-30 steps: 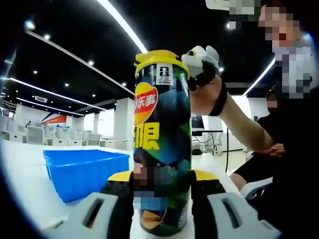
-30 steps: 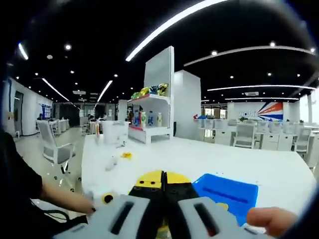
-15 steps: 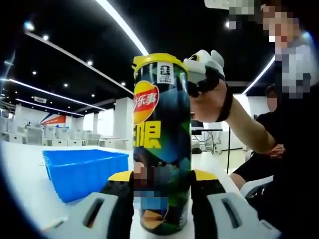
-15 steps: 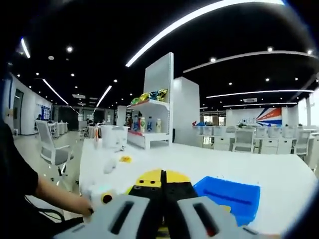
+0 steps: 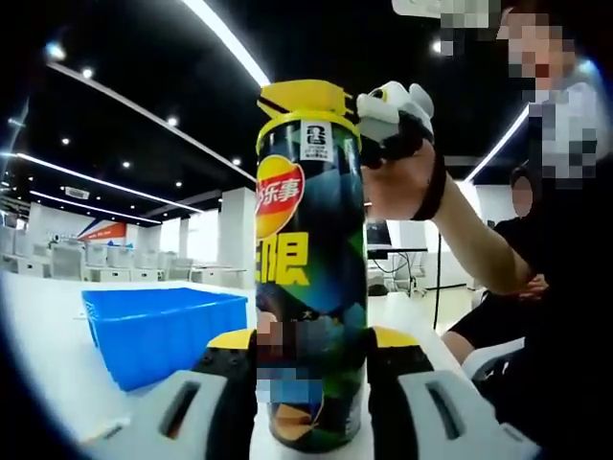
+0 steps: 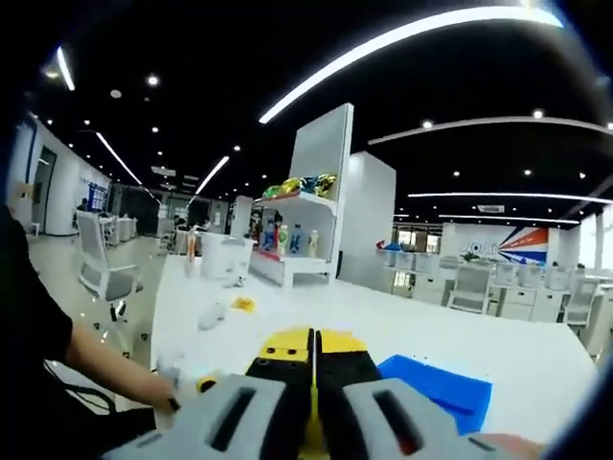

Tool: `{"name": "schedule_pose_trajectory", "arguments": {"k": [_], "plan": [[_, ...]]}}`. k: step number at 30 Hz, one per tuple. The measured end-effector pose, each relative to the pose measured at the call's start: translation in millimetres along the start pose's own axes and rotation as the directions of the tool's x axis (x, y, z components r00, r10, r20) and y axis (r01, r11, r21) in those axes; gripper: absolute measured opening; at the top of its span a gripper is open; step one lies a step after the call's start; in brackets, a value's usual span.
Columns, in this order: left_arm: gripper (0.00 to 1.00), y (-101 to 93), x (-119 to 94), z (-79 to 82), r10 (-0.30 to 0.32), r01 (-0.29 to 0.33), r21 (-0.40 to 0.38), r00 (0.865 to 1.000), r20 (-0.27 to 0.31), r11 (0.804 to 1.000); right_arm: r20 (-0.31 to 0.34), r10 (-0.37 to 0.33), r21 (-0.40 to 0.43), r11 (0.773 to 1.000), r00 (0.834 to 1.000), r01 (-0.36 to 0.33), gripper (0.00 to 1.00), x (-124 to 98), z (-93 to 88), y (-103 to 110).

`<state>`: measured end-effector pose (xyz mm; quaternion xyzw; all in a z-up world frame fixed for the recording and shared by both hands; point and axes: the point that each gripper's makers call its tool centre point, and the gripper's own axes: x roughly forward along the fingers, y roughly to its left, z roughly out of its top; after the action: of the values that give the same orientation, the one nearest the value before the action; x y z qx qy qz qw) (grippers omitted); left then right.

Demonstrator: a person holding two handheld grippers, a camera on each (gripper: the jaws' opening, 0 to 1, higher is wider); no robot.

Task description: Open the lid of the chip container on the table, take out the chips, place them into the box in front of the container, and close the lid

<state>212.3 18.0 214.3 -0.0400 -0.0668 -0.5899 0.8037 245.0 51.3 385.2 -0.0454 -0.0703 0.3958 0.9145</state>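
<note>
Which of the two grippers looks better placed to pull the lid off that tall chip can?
The right gripper, probably. In the left gripper view it is already at the yellow lid on top of the chip can, jaws shut. The left gripper clamps the can's lower body, so it is busy holding the can.

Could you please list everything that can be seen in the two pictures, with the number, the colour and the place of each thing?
chip container: one, dark with a yellow and red logo, upright on the table between the left gripper's jaws.
lid: one, yellow, at the top of the chip container, with the right gripper's tips on it.
box: one, blue, open, on the table beside the container.
table: one, white, under everything.
shelf unit: one, white, behind the table, with colourful items on it.
office chair: one, grey, left of the table.
left gripper: one, grey and black with yellow, shut on the container's lower part.
right gripper: one, same colours, jaws together.
</note>
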Motion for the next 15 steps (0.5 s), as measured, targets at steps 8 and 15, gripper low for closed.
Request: {"name": "schedule_pose_trajectory", "arguments": {"k": [8,15], "plan": [[0.45,-0.1,0,0.2,0.000,0.000,-0.001,1.000,0.000,1.000,0.084,-0.006,0.035,0.999,0.996,0.003,0.22,-30,29.9,-25],[0.45,-0.3,0,0.2,0.001,-0.001,-0.002,1.000,0.000,1.000,0.178,0.070,0.041,0.996,0.981,-0.079,0.69,-51,31.8,-31]]}}
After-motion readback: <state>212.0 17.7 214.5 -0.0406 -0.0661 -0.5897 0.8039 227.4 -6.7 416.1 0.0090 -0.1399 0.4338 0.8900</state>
